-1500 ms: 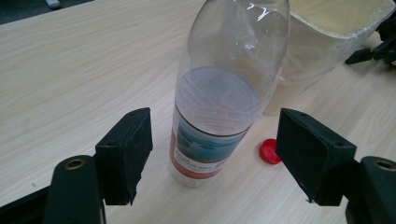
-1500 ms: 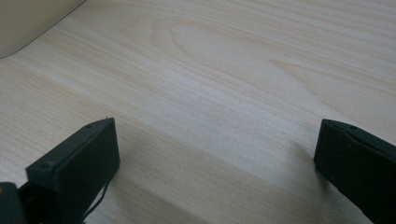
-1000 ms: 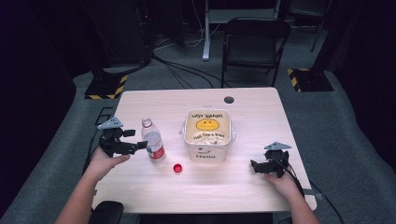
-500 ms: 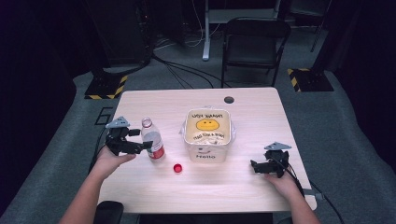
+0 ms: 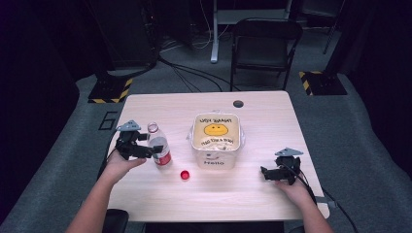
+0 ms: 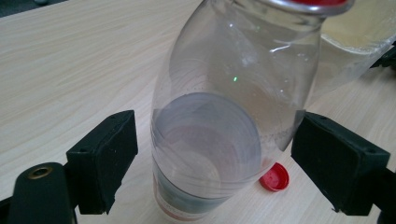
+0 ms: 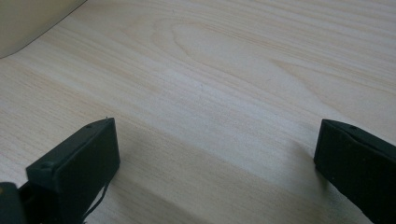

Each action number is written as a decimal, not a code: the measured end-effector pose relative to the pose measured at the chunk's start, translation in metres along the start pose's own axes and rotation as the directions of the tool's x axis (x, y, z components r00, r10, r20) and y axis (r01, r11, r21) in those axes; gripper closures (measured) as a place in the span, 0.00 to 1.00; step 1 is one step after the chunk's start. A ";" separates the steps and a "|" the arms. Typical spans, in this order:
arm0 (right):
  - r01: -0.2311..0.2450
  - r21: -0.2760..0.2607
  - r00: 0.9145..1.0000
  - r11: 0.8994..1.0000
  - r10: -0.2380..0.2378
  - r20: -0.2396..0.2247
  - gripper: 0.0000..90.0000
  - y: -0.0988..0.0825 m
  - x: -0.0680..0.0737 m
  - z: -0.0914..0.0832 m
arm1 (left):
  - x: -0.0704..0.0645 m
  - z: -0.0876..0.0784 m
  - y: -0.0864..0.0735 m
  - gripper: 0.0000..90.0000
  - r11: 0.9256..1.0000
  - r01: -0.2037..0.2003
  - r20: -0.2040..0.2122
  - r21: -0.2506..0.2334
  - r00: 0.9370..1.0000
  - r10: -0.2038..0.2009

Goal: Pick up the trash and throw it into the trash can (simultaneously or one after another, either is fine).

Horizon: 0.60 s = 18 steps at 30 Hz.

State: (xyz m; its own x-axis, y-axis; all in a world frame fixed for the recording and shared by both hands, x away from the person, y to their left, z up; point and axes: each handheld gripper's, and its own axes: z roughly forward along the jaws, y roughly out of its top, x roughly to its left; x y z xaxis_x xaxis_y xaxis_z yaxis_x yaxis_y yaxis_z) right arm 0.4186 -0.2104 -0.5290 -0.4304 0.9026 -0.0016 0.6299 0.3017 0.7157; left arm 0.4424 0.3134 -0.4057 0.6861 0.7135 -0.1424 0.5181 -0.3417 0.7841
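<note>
The uncapped clear bottle (image 6: 219, 126) is bracketed by the left gripper (image 6: 212, 163), jaws spread, untouching; the right gripper (image 7: 215, 172) is held agape, empty.

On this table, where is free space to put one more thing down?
Bare wood lies between the white bin and the right gripper, along the near edge below the red cap, and at the far corners. It is crowded where the left gripper straddles the bottle.

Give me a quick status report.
Left tool open, jaws either side of the uncapped bottle. Right tool open, idle on table. Red cap loose beside the bottle.
</note>
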 end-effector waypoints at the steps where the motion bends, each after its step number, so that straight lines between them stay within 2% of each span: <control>1: 0.000 0.000 1.000 1.000 0.000 0.000 0.00 0.000 0.000 0.000 | 0.000 0.001 0.000 0.16 1.000 -0.002 0.000 0.001 1.000 0.002; 11: 0.000 0.000 1.000 1.000 0.000 0.000 0.00 0.000 0.000 0.000 | -0.001 0.009 0.000 0.18 1.000 -0.018 -0.024 0.015 1.000 0.019; 18: 0.000 0.000 1.000 1.000 0.000 0.000 0.00 0.000 0.000 0.000 | -0.002 0.010 0.000 0.30 0.999 -0.032 -0.033 0.026 0.999 0.033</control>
State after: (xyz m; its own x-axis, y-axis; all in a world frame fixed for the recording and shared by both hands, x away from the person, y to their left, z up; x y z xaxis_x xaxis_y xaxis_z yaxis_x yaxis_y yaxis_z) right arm 0.4186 -0.2104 -0.5290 -0.4302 0.9027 -0.0016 0.6302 0.3016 0.7155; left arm 0.4465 0.3056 -0.4113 0.6852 0.7220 -0.0965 0.5093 -0.3801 0.7721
